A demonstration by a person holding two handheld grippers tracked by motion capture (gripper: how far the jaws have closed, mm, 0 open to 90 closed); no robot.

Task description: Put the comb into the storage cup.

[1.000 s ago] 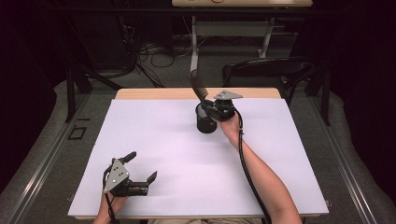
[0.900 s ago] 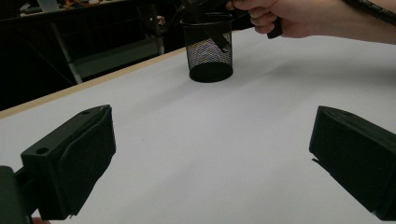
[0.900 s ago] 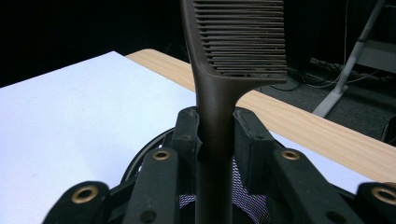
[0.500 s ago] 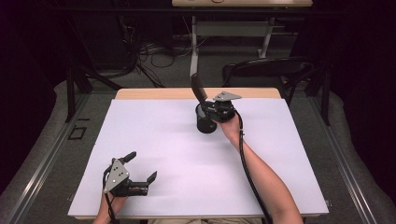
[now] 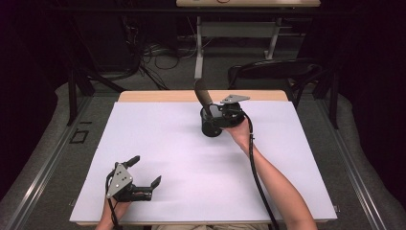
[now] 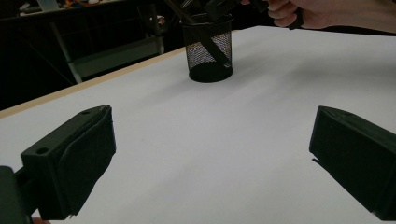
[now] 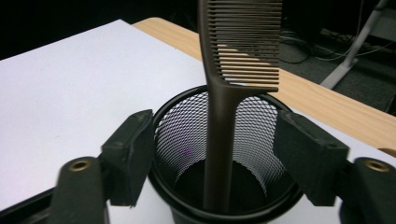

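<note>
A dark comb [image 7: 224, 93] stands handle-down in a black mesh cup [image 7: 187, 135], its long axis close to upright and leaning a little toward the far left of the table in the high view. The teeth are at the top end, and in the right gripper view they face right. The handle reaches the cup's floor near the middle.

The cup [image 5: 211, 125] sits on the white sheet [image 5: 163, 143] covering the table, toward the far edge and slightly right of centre. The right gripper [image 7: 215, 154] hangs right at the cup's rim with its jaws spread apart, one on either side of the rim, the comb's handle rising between them without touching either. No writing or brand mark can be read on the comb or the cup.

The left gripper [image 5: 142, 172] rests near the table's near left corner, well apart from the cup, its jaws wide apart with nothing between them.
</note>
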